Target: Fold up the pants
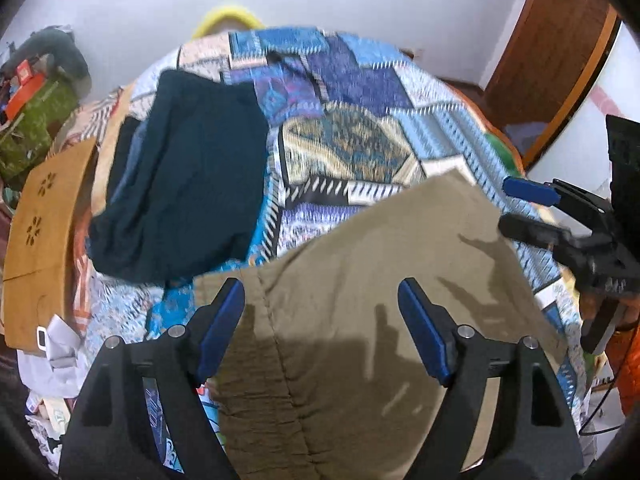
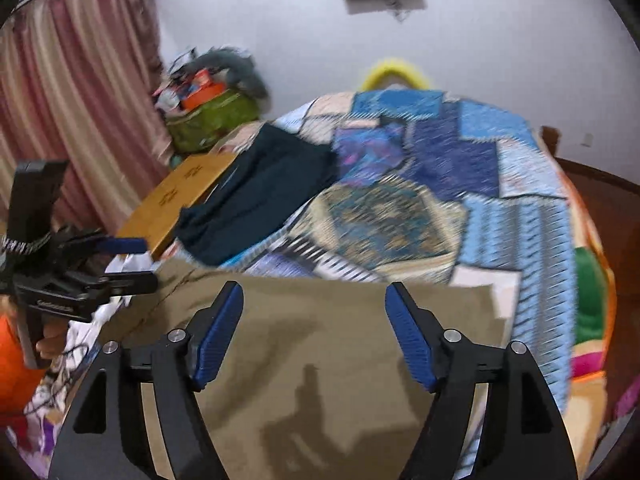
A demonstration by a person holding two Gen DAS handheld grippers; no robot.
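The folded khaki cotton pants (image 1: 360, 320) lie flat on the blue patchwork-patterned bedspread (image 1: 360, 120), at the near edge of the bed, their seam running down the left part of the fabric. The left gripper (image 1: 322, 320) hovers above them with its blue-padded jaws spread wide and nothing between the pads. The right gripper (image 2: 314, 320) likewise hangs over the khaki cloth, jaws wide apart and empty (both views are blurred, so fine creases are hard to read). Farther back on the bedspread, well apart from the khaki pants, sits a dark navy folded garment (image 1: 188, 184) beside a light wooden board with flower-shaped cut-outs (image 1: 44, 224). Pink pleated curtains (image 2: 72, 112) hang at the left in the right wrist view.
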